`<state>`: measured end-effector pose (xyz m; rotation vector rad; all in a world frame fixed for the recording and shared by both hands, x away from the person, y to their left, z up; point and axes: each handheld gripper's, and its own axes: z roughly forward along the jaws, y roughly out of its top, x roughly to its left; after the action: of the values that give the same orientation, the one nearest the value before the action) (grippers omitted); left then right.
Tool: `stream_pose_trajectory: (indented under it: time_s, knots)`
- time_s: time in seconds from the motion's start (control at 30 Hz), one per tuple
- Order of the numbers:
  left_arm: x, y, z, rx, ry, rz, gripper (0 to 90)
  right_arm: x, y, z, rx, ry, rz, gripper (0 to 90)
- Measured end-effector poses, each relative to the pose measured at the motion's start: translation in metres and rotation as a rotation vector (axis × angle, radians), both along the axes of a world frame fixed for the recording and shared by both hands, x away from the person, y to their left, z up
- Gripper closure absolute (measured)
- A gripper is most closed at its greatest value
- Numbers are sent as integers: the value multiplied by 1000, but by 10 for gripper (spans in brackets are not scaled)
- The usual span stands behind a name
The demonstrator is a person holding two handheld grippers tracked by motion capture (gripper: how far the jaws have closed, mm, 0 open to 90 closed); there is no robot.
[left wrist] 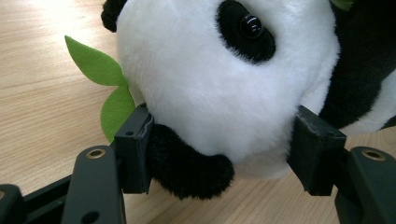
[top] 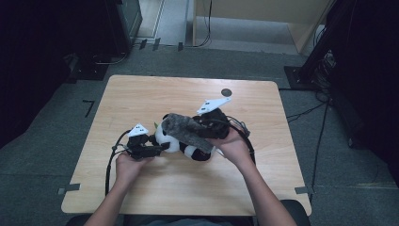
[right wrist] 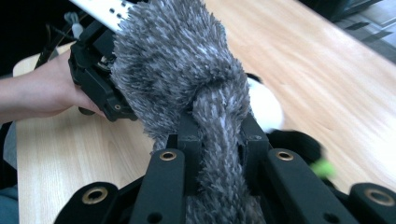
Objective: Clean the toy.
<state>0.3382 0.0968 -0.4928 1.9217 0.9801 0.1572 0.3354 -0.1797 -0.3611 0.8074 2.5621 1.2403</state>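
Observation:
A black-and-white panda plush (top: 175, 140) lies in the middle of the wooden table (top: 141, 94). My left gripper (top: 157, 147) is shut on its head (left wrist: 210, 84), one pad on the white fur and the other on a black furry part. A green felt leaf (left wrist: 95, 63) sticks out beside the head. A grey fuzzy scarf (top: 188, 129) drapes over the panda's body. My right gripper (top: 201, 123) is shut on one end of the scarf (right wrist: 177, 60), which bunches between the jaws (right wrist: 219, 135). Behind the scarf sit the left gripper (right wrist: 98, 79) and the hand holding it.
A small dark round spot (top: 226, 92) marks the table near its far edge. Black cables (top: 110, 165) trail from both grippers across the tabletop. Dark equipment stands on the floor around the table.

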Motion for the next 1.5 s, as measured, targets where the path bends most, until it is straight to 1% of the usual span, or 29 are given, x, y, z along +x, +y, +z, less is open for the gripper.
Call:
stream_pose_trajectory:
  time_s: [0.07, 0.13, 0.17, 0.23, 0.3, 0.33, 0.37, 0.47, 0.57, 0.77, 0.93, 0.97, 1.2, 1.33, 1.5]
  knots:
    - [0, 0, 0, -3, 2, 2, 339, 1, 15, -8, -26, 8, 19, 765]
    - [0, 0, 0, 0, 3, 0, 339, 2, 24, -14, -50, 18, 30, 764]
    - [0, 0, 0, 0, 3, 0, 339, 2, 29, -19, -75, 25, 44, 763]
    - [0, 0, 0, 2, 3, 0, 338, 1, 36, -29, -114, 35, 56, 763]
    - [-1, 0, 0, 7, -2, -3, 339, 0, 38, -38, -151, 31, 70, 761]
    - [-1, -1, 0, 8, -3, -5, 339, -1, 38, -40, -155, 29, 73, 761]
    - [-1, 0, 0, 10, -4, -7, 339, -2, 36, -42, -144, 27, 80, 760]
    - [-1, -1, 0, 10, -7, -8, 340, -2, 28, -43, -120, 48, 77, 762]
    - [-1, -1, 0, 10, -5, -6, 340, -3, 17, -45, -101, 58, 73, 763]
    - [-1, -1, 0, 7, -6, -7, 340, -7, -6, -48, -103, 71, 39, 762]
    - [-1, -2, 0, 11, -9, -16, 341, -9, -22, -52, -61, 89, 10, 760]
    - [-1, -2, 0, 12, -10, -17, 341, -9, -26, -52, -56, 92, 2, 759]
    - [-1, -1, -1, 12, -5, -19, 341, -9, -50, -51, -60, 105, -66, 757]
    - [-1, -1, -1, 16, -8, -21, 341, -10, -66, -57, -42, 130, -104, 758]
    - [0, 0, -1, 14, -4, -21, 341, -10, -82, -64, -55, 141, -148, 761]
